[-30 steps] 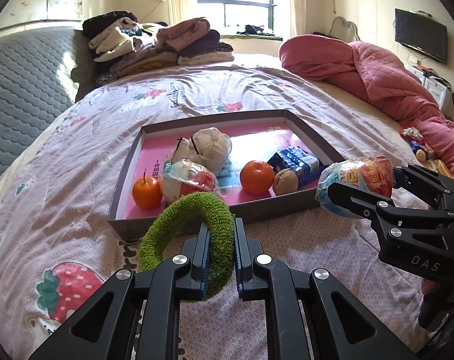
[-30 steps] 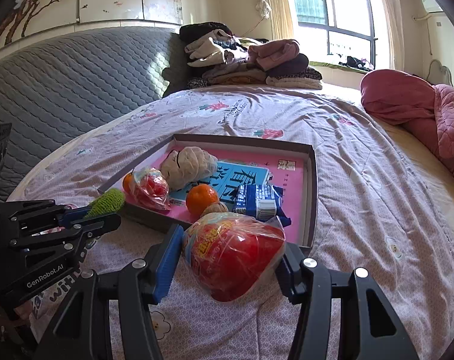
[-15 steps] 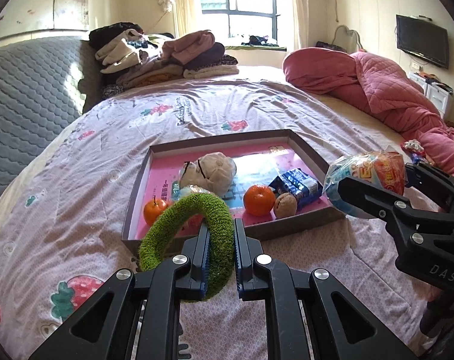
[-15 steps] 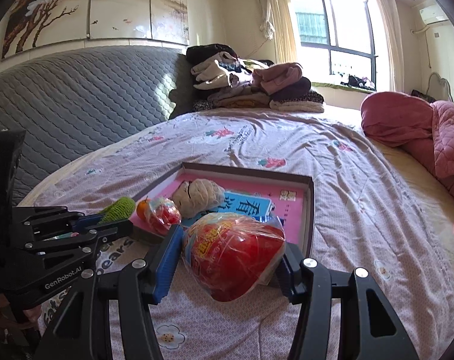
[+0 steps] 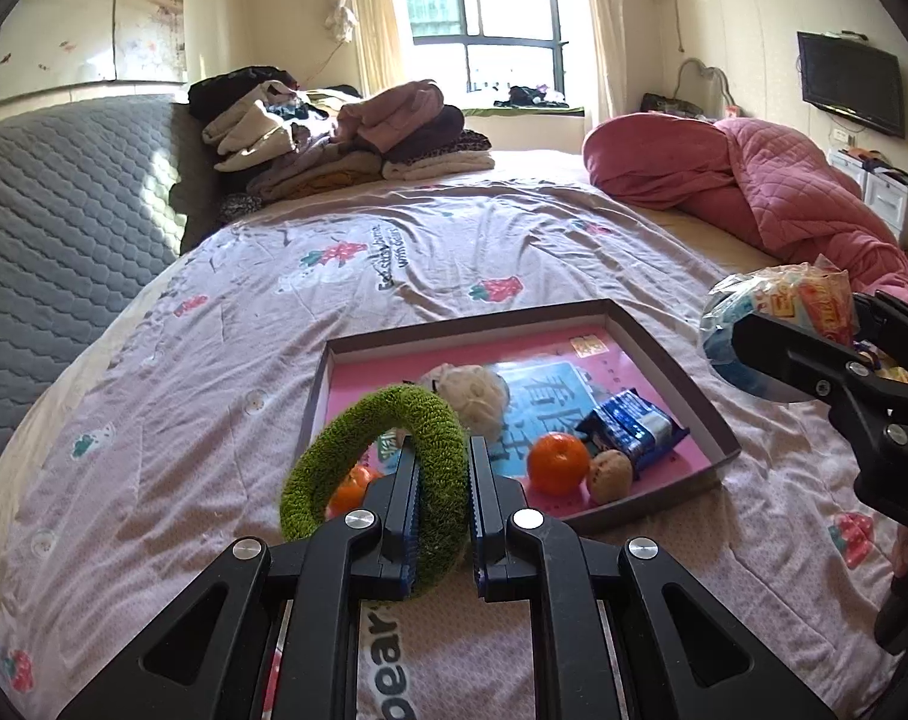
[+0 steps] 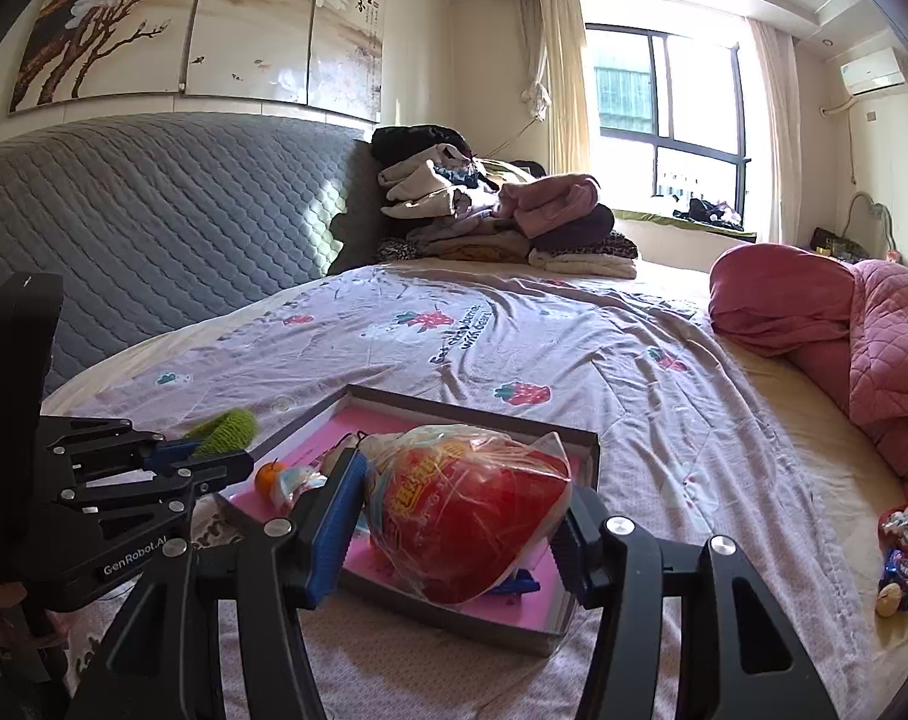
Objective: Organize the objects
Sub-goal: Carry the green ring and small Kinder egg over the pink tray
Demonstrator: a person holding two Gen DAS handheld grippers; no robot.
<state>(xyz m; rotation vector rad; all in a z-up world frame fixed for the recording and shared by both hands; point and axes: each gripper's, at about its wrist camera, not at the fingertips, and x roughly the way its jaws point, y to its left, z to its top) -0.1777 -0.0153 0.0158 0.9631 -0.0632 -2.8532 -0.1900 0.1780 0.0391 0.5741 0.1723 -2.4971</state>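
My left gripper (image 5: 443,468) is shut on a fuzzy green ring (image 5: 369,450), held above the bed in front of the tray; it shows too as the green ring (image 6: 228,429) at the left of the right wrist view. My right gripper (image 6: 460,510) is shut on a clear bag with a red snack pack (image 6: 472,516), seen also as the bag (image 5: 778,306) at the right of the left wrist view. The shallow grey tray (image 5: 682,384) with a pink floor holds two oranges (image 5: 557,462), a cream cloth ball (image 5: 472,387), a blue packet (image 5: 631,429) and a brown nut (image 5: 610,477).
The tray lies on a lilac strawberry-print bedsheet (image 5: 213,420). Folded clothes (image 5: 345,132) are piled at the bed's far end, a pink quilt (image 5: 754,192) lies at the right, a grey padded headboard (image 6: 153,222) at the left. Small sweets (image 6: 901,558) lie near the bed's right edge.
Both grippers have risen with their loads, so the tray and bed look lower and farther in both views. Neither grip has altered.
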